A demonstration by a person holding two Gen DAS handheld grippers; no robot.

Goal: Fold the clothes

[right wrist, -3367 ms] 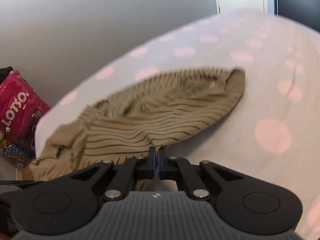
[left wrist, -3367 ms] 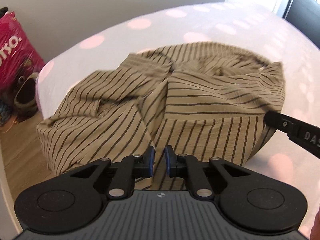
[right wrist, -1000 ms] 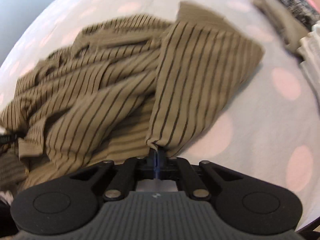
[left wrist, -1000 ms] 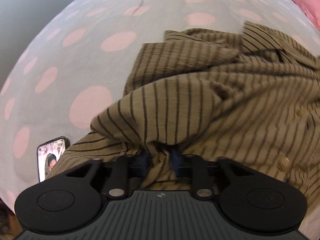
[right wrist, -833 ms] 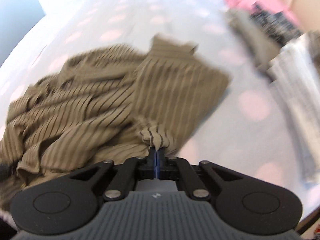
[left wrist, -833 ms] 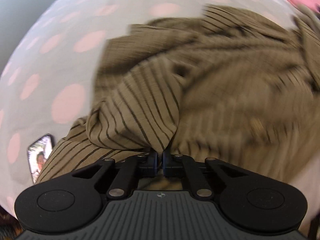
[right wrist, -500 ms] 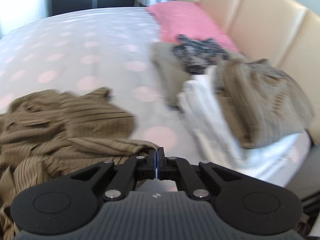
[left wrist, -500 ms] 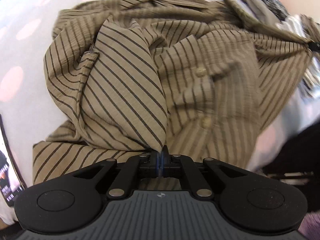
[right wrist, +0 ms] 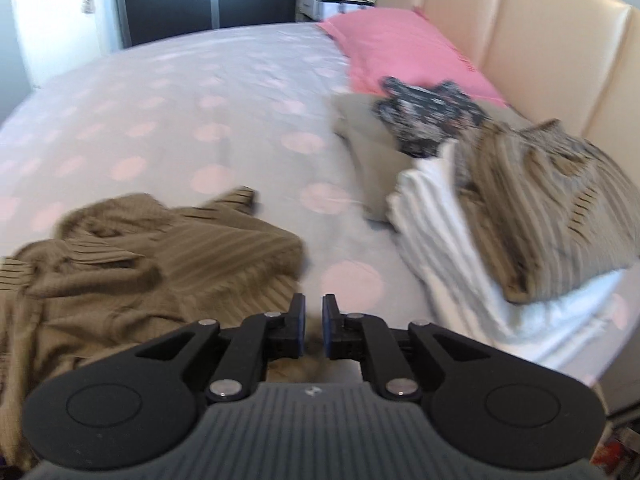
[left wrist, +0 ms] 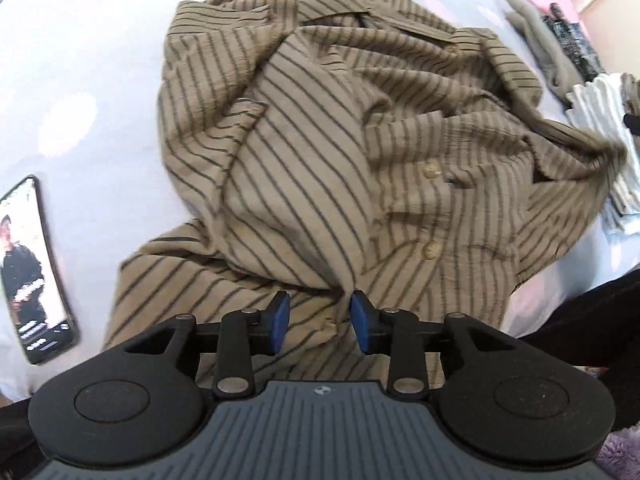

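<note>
Striped shirt [left wrist: 320, 152] released in a crumpled heap at the bed's near edge

Both left tongs [left wrist: 320, 320] and right tongs [right wrist: 312, 330] are opening, nothing clamped; hem corners should be regripped and spread flat on the bed [right wrist: 180, 92], clear of the far clothes pile [right wrist: 500, 200].

Left wrist view: steeply down, close over the striped shirt [left wrist: 320, 152]. Right wrist view: shallower, facing across the bed toward the headboard [right wrist: 540, 40]. Shared: shirt and the folded clothes pile [right wrist: 500, 208].
</note>
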